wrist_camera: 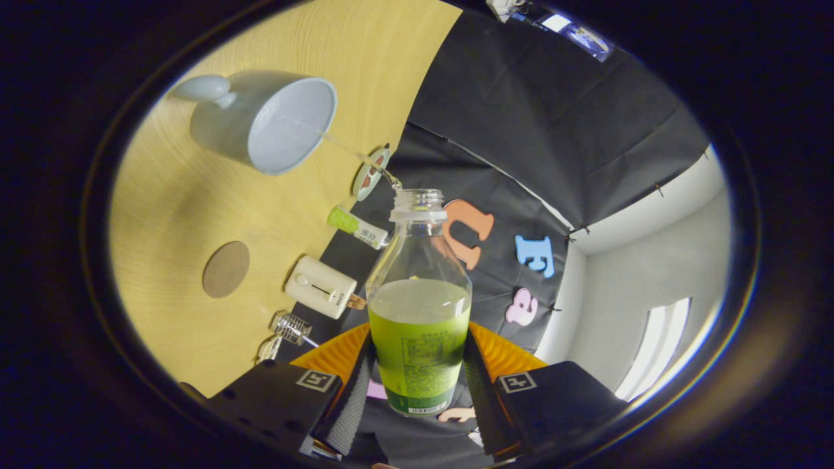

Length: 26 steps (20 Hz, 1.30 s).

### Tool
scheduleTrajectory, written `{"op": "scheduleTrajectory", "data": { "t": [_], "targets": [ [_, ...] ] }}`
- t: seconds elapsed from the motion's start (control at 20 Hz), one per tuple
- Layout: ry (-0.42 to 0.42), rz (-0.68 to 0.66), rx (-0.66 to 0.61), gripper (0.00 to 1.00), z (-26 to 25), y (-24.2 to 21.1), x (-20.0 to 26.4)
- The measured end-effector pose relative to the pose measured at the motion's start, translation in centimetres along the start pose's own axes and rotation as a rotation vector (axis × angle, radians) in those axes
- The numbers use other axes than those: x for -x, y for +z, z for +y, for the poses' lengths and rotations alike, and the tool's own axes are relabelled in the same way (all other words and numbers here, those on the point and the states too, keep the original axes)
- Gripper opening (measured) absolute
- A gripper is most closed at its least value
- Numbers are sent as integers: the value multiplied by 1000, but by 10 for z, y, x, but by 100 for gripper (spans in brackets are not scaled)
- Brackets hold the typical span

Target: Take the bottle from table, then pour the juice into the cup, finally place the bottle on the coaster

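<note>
Gripper [417, 384] squeezes both sides of the clear plastic bottle [419, 306] w/ green juice, tipped toward the pale blue mug [267, 120] at 10 o'clock. A thin stream reaches it. Tip more & juice may splash on the wood table [195, 215]. Round brown coaster [226, 269] waits nearby.

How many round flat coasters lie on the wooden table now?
1. The coaster lies on the table, between the cup and the jaws. The gripper is shut on the bottle. Others may be hidden.
</note>
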<state>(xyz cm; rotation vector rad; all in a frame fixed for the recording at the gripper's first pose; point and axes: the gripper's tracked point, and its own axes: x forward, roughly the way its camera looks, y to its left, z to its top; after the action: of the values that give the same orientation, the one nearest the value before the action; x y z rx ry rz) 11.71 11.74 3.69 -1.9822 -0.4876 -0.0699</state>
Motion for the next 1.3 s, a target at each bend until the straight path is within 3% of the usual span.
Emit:
{"op": "scheduleTrajectory", "data": {
  "t": [0.35, 0.65, 1.0, 1.3],
  "targets": [
    [-1, 0, 1, 76, -2, 1, 0],
    [19, 16, -79, 76, 0, -2, -2],
    [112, 48, -348, 76, 14, -10, -3],
    [187, 93, -727, 76, 27, -9, 3]
  ]
}}
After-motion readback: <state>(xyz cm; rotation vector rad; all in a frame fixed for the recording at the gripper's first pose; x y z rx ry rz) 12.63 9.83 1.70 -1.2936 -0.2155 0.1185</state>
